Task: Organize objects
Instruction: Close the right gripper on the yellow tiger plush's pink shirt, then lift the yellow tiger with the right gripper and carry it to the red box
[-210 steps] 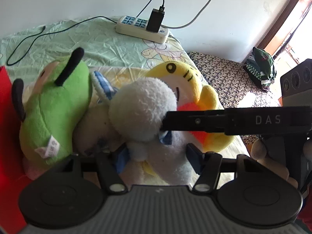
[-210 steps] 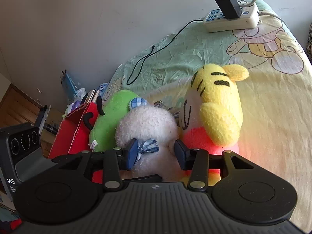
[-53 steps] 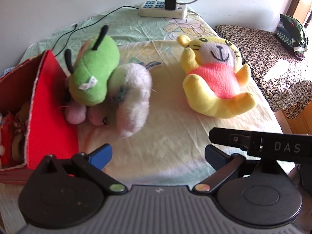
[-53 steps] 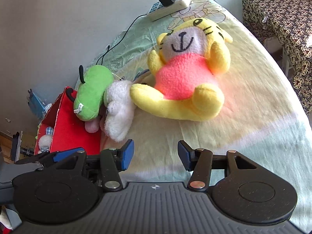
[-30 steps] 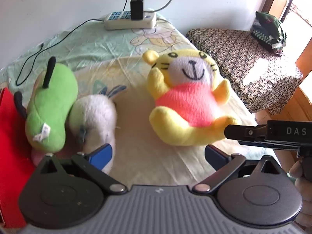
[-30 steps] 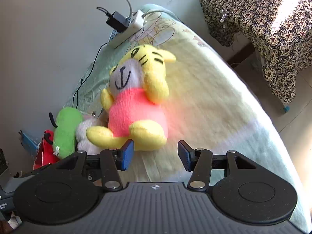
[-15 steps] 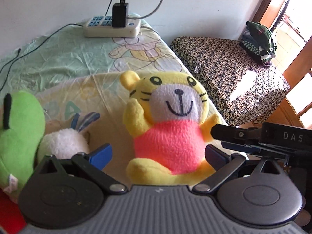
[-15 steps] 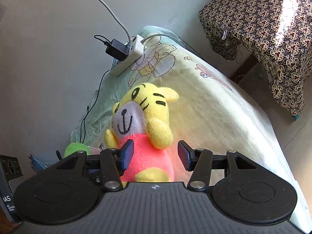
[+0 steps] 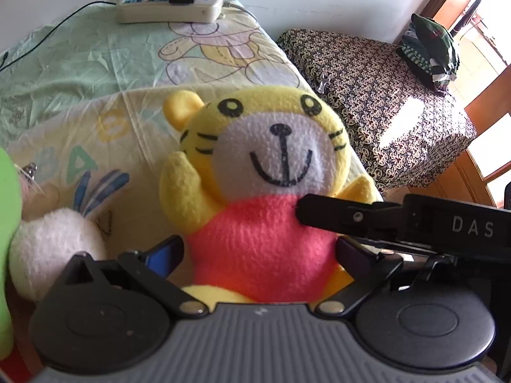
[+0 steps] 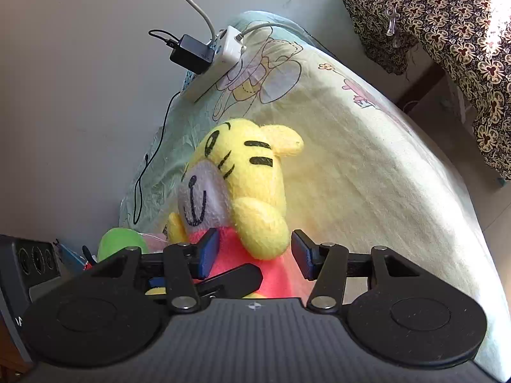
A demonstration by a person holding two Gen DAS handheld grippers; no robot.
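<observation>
Both pairs of fingers are spread wide around the yellow tiger plush [image 9: 262, 191], and neither is squeezing it. In the left wrist view, the left gripper [image 9: 258, 252] straddles the plush's pink belly, its blue-padded fingers [image 9: 164, 253] standing on either side of the torso, with small gaps still visible, so contact cannot be confirmed. One black finger of the right gripper [image 10: 254, 252] reaches in from the right and lies against the pink chest just under the tiger's chin. From the right wrist view, that gripper's spread fingers [image 10: 207, 252] bracket the plush's raised yellow arm and shoulder; whether the pads touch is unclear. The tiger lies face-up on the cartoon-print bedsheet [image 9: 95, 63]. Left of the tiger, a white plush [image 9: 54, 245] rests near it, with a green plush [image 9: 6, 210] at the frame edge. Beyond the tiger's head, a power strip [image 9: 169, 6] sits against the wall.
</observation>
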